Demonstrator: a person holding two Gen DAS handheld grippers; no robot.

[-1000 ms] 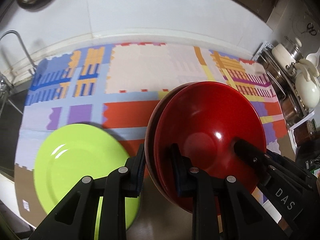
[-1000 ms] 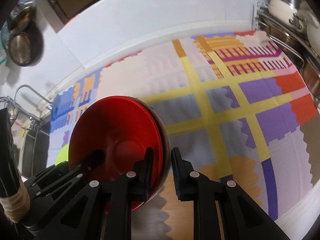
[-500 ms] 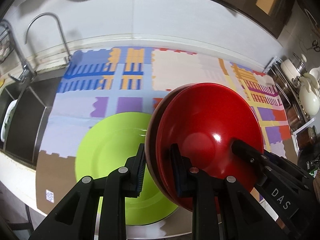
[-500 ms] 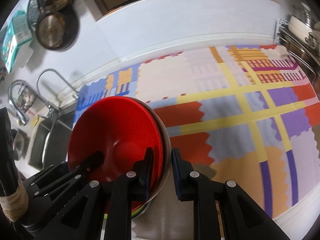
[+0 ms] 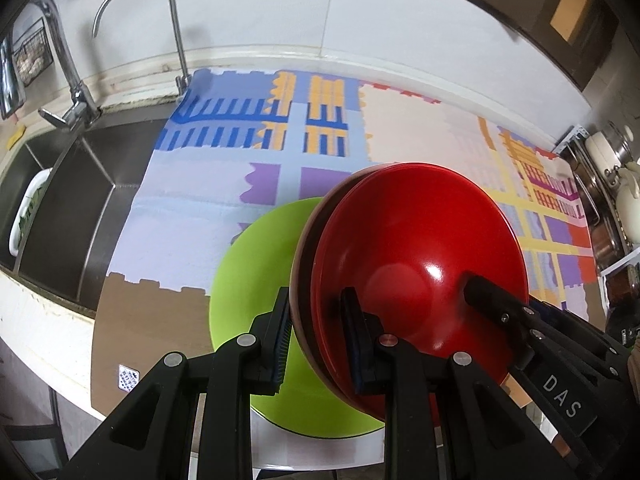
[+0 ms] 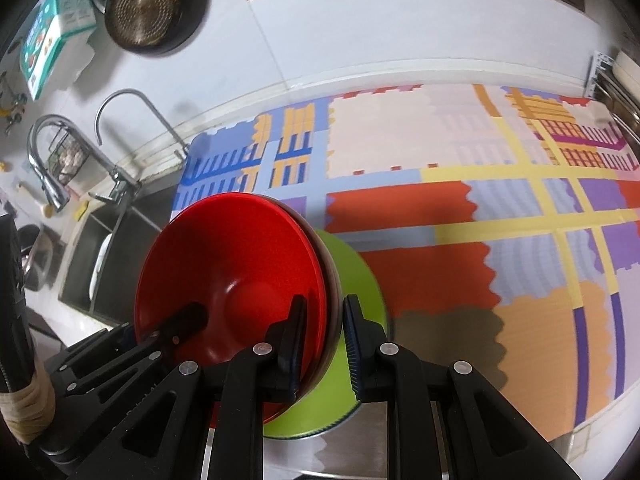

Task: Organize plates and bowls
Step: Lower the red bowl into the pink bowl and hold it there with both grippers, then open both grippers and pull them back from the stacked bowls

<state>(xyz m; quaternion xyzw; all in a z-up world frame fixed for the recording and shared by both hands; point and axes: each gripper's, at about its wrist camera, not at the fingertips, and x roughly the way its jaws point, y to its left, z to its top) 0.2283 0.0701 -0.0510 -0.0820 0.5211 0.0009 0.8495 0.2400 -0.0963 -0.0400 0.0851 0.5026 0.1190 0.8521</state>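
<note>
Both grippers hold a nested stack of red bowls (image 5: 416,264) by opposite rims, above a lime green plate (image 5: 256,276) that lies on the patterned mat. My left gripper (image 5: 318,334) is shut on the stack's left rim. My right gripper (image 6: 322,340) is shut on its right rim, and the red bowls (image 6: 236,276) fill the left of the right wrist view, with the green plate (image 6: 352,280) under them. The stack hides much of the plate. The right gripper's finger also shows in the left wrist view (image 5: 492,300).
A steel sink (image 5: 72,200) with taps (image 5: 76,80) lies to the left of the colourful mat (image 6: 460,200). A rack with pots (image 5: 608,184) stands at the right end. Pans (image 6: 148,4) hang on the wall. The counter's front edge (image 5: 48,320) is near.
Both grippers carried the red bowl stack leftwards towards the sink, and it now hangs over the green plate, which was off to its left before.
</note>
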